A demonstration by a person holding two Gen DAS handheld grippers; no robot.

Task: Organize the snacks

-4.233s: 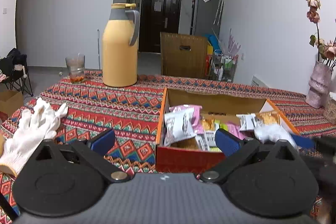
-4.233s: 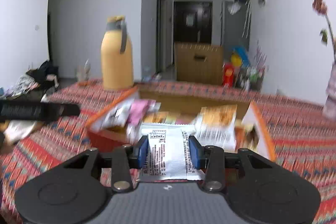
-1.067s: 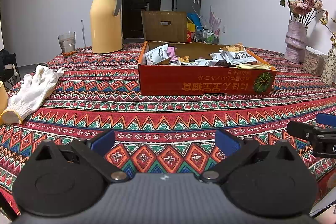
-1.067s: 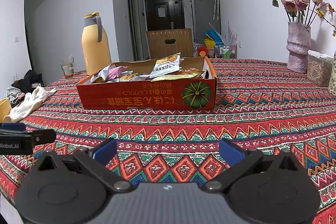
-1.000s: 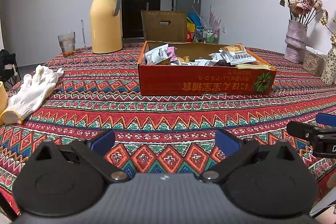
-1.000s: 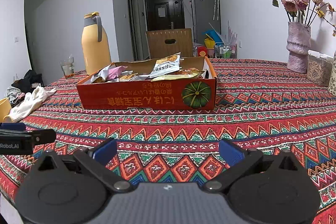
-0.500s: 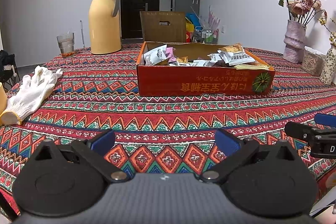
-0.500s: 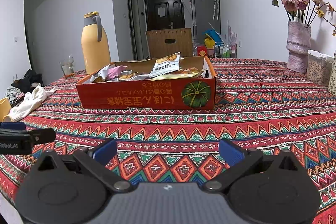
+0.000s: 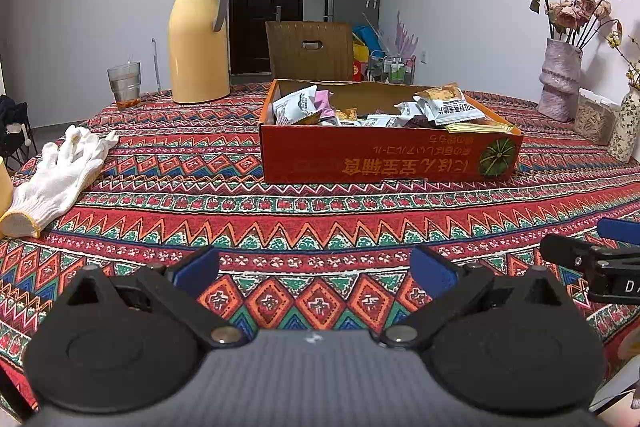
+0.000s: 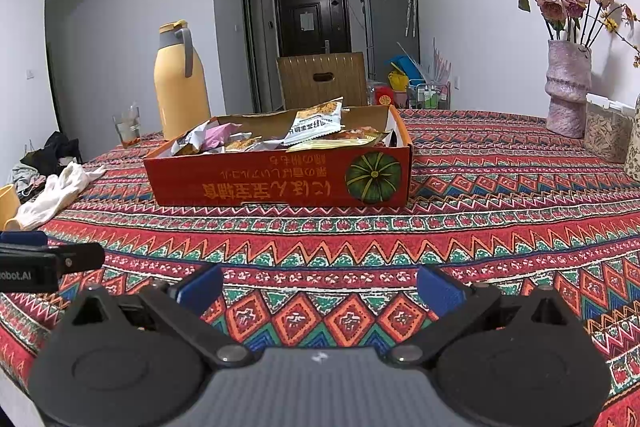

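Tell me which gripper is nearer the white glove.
Left. The left gripper sits on the glove's side of the table; the right gripper is beyond it, farther from the glove.

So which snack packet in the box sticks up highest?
The white packet with the orange top, propped at a tilt near the pumpkin end of the red box. The other packets lie lower, around the rim.

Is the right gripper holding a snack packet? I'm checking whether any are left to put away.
No, the right gripper is open and empty above the tablecloth.
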